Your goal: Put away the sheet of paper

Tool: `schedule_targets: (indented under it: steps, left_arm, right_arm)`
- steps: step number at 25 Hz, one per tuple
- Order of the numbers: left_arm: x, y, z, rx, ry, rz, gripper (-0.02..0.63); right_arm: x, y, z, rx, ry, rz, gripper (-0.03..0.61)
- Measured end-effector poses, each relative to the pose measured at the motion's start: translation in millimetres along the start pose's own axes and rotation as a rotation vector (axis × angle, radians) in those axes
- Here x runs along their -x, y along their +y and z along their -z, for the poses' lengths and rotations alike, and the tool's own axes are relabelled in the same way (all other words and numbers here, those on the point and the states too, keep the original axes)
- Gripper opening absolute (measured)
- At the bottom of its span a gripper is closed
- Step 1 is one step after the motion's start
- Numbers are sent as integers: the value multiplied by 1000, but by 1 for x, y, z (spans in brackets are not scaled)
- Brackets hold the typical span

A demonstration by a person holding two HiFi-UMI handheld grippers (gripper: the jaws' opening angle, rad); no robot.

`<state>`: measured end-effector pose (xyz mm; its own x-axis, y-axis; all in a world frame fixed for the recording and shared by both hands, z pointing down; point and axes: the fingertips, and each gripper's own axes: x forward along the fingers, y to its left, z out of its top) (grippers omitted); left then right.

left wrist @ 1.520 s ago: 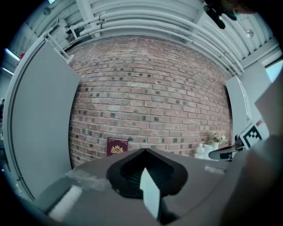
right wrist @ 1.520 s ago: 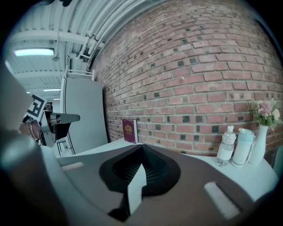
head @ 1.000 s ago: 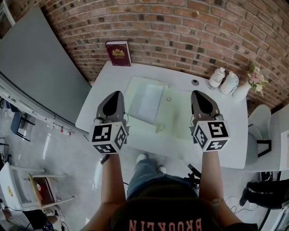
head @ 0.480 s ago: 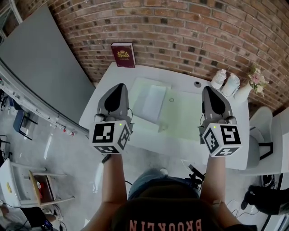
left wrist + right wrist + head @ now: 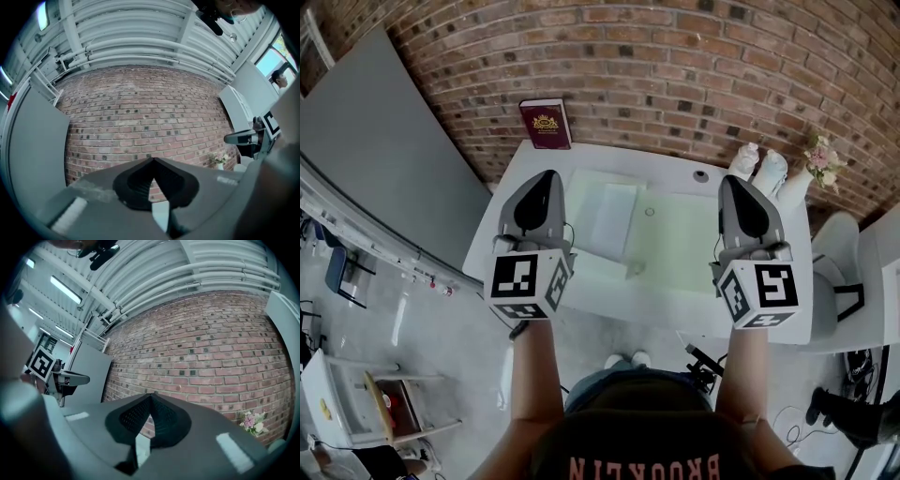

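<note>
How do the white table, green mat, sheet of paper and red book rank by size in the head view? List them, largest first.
1. white table
2. green mat
3. sheet of paper
4. red book; it looks smallest, but it stands farthest from the camera, so paper versus book is unsure.

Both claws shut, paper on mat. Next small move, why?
Likely lower the left claw toward the sheet of paper and open it: it and the right claw are shut, empty, aimed at the brick wall; the sheet lies flat on the green mat.
</note>
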<state>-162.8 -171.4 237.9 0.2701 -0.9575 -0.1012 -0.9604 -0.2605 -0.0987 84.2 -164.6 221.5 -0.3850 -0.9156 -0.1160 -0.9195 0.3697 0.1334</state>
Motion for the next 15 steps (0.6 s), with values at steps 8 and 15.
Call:
schedule_targets:
  steps: [8, 15]
  left_arm:
    - [2, -4, 1, 2, -4, 12, -5]
    - [7, -6, 1, -2, -6, 9, -5]
  right_arm:
    - [9, -1, 1, 11, 0, 16, 0]
    - [14, 1, 2, 18, -2, 13, 0]
